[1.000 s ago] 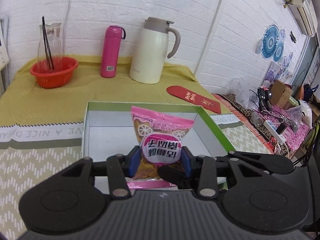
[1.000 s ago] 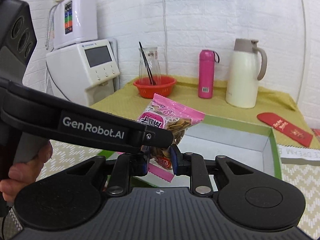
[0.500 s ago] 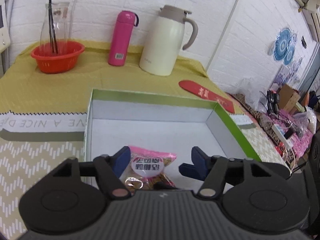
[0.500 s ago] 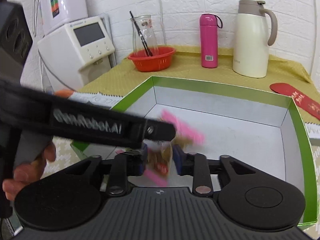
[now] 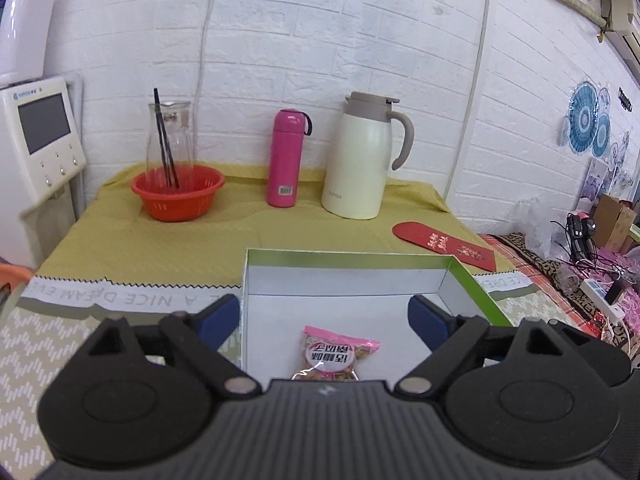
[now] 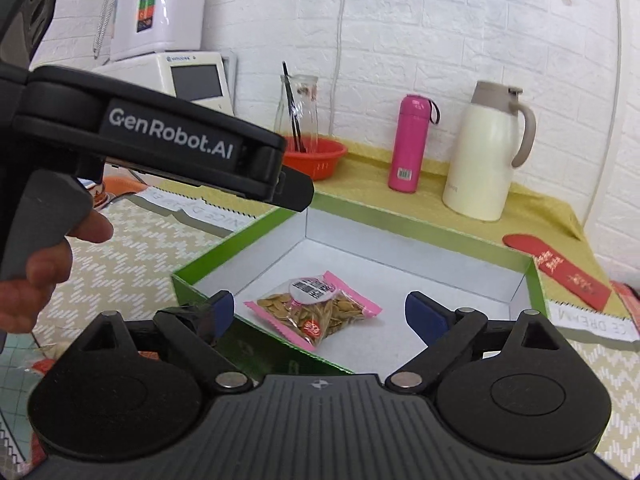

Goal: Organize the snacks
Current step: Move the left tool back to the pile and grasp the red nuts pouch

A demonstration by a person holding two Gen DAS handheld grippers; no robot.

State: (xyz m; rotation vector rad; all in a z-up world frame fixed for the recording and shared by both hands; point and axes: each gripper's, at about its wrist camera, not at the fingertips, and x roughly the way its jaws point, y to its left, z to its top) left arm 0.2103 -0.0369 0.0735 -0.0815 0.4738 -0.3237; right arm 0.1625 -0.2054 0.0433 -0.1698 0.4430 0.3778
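Observation:
A pink snack packet of seeds [image 6: 314, 309] lies flat on the white floor of the green-rimmed box [image 6: 536, 280], near its front left corner. It also shows in the left wrist view [image 5: 335, 354], inside the same box [image 5: 476, 286]. My left gripper [image 5: 326, 314] is open and empty, above the box's near end. My right gripper [image 6: 320, 312] is open and empty, just above and in front of the packet. The left gripper's black body [image 6: 160, 148] crosses the upper left of the right wrist view.
At the back of the yellow cloth stand an orange basket [image 5: 178, 194] with a glass carafe, a pink bottle [image 5: 286, 158] and a cream thermos jug [image 5: 362, 156]. A red envelope [image 5: 444, 244] lies right of the box. A white appliance [image 5: 34, 140] stands at left.
Both grippers held the pink packet over the box a second ago. Both have opened and drawn back and up. The packet now lies on the box floor.

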